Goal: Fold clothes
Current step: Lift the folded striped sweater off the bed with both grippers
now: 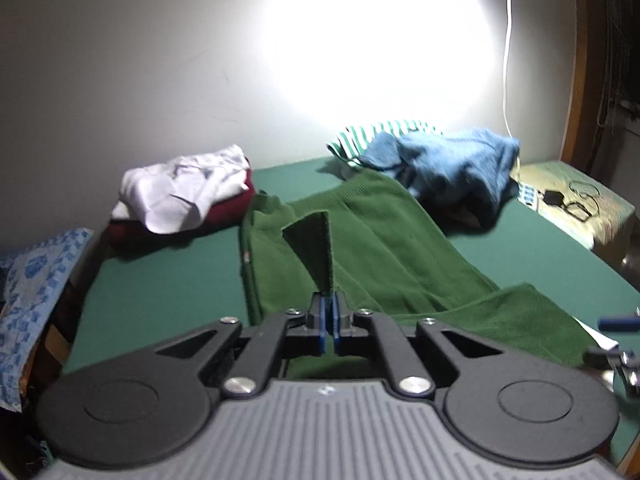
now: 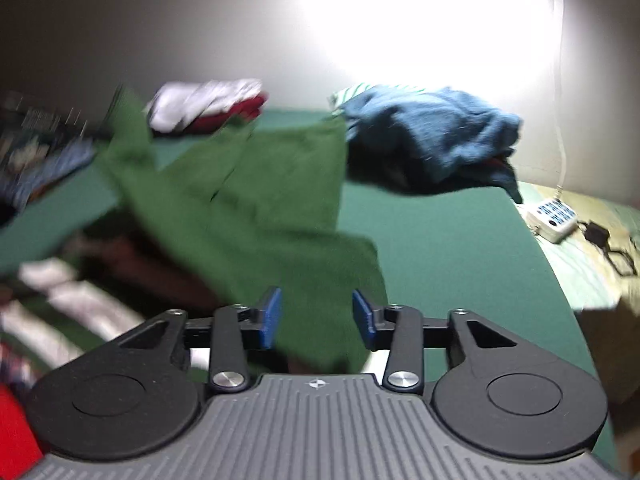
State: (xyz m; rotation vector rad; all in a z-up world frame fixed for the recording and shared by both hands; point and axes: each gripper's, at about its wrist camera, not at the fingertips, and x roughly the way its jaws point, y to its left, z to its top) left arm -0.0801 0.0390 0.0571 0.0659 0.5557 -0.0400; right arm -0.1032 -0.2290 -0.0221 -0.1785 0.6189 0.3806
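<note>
Glare from a lamp whites out much of the pale wall behind the bed, whose green sheet [image 1: 160, 280] carries the laundry. At far left a blue-patterned cloth [image 1: 36, 292] is cut off by the frame edge. Next comes a folded stack: white garment [image 1: 180, 188] on a maroon one [image 1: 236, 208]. Mid-bed lies the green sweater [image 1: 380, 240], spread flat; the left gripper [image 1: 329, 316] has its blue pads pinched tight on a corner flap of it, which stands up. Right of it a blue garment [image 1: 452, 164] is heaped over a green-striped one [image 1: 360, 136], mostly hidden. The right gripper [image 2: 316, 316] shows parted jaws above blurred green cloth, pads clear of it. A power strip [image 2: 554, 220] sits far right.
</note>
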